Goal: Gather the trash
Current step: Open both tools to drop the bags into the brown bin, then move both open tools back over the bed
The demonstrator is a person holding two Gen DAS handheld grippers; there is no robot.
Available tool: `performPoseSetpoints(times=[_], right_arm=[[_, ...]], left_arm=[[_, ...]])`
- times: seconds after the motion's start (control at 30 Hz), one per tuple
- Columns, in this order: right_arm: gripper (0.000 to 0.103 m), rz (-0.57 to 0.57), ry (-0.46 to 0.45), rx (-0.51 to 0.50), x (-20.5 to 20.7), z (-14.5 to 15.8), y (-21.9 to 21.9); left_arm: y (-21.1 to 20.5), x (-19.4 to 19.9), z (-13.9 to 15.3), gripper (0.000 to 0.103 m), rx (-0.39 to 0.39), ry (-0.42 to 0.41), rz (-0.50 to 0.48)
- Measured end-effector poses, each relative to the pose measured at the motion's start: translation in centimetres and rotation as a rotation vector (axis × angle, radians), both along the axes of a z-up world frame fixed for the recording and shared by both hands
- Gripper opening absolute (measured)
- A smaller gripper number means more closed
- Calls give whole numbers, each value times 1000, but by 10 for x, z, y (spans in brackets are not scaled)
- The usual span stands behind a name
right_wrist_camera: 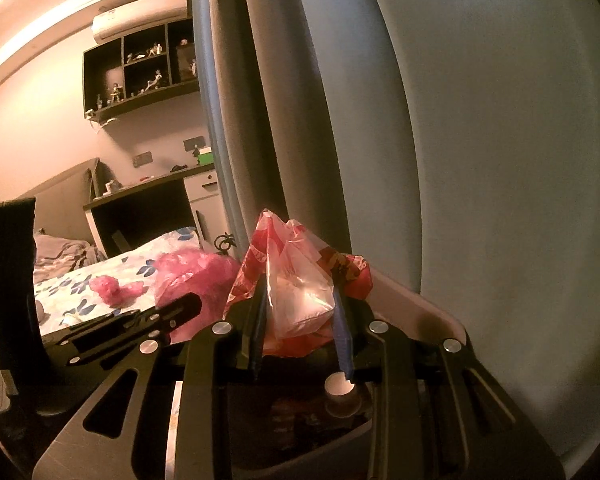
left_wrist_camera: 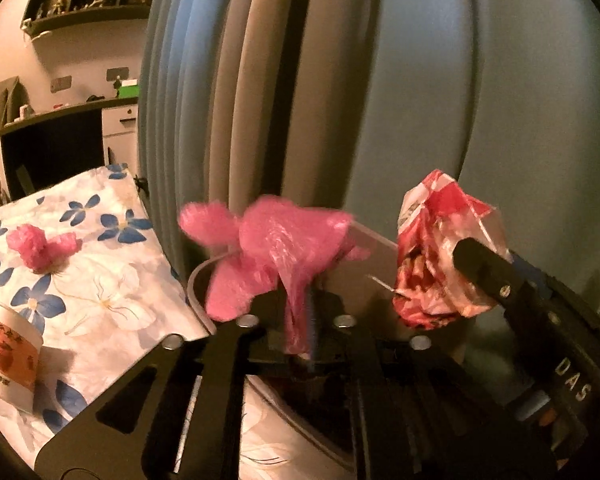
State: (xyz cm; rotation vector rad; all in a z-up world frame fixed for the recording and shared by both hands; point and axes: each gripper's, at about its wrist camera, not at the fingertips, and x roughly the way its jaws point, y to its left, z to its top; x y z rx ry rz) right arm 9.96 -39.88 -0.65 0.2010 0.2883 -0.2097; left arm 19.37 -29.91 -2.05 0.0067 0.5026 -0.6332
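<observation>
So my left gripper (left_wrist_camera: 298, 320) is clamped on a pink plastic bag (left_wrist_camera: 284, 248) and my right gripper (right_wrist_camera: 300, 320) on a red-and-white wrapper (right_wrist_camera: 300, 292), both over the bin (left_wrist_camera: 198, 284); left of it, a pink wad (left_wrist_camera: 40, 246) and paper cup (left_wrist_camera: 10, 354) wait on the floral cloth (left_wrist_camera: 112, 304).

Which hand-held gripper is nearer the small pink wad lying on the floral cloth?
Left. The left hand-held gripper, clamping a pink bag, is beside the wad; the right hand-held gripper is farther off.
</observation>
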Motion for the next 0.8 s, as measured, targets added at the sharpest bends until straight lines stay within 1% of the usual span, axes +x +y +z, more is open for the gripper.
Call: performPoseSetpoints(times=[0.07,0.1,0.17,0.2,0.27,0.3,0.37,0.47,0.53,0.57,0.63,0.67,0.73,0.8], right_arm=[[31,-1,3,-1,3,0,-1],[31,-1,5,-1,4,-1,-1],[31,-2,9,0,6,-2,-1],[31,-3,11,-1,7,-2,-1],[31,-5,11,-4,8,-3,-2],[32,-5,11,-5,8,-3,-1],[36,-6,9,-6,9,-4,-2],[40,-3,9,-4,11,-4,-2],[47,-4,4,-8,11,-4,-3],[48,-5,1,-9,11,-3,-3],[54,-8,-7,-12,9,-2,-1],[55,-10,-10,-14,8,-1,-1],[61,-8,-19,-16,5,1,2],[69,-7,-27,-21,2,2,6]], left_arm=[[3,3,-3,37,0,13,9],[6,4,-4,41,-10,22,9],[13,4,-5,53,-22,25,24],[17,4,-4,56,-25,22,34],[26,3,-3,72,-33,20,71],[31,3,-1,74,-40,20,85],[45,0,5,83,-54,2,136],[63,-6,11,90,-57,-34,210],[72,-10,14,92,-48,-47,247],[76,-13,15,93,-42,-55,266],[87,-18,18,95,-35,-70,303],[91,-20,20,96,-35,-72,319],[104,-26,22,96,-39,-72,347],[114,-29,23,96,-42,-71,377]])
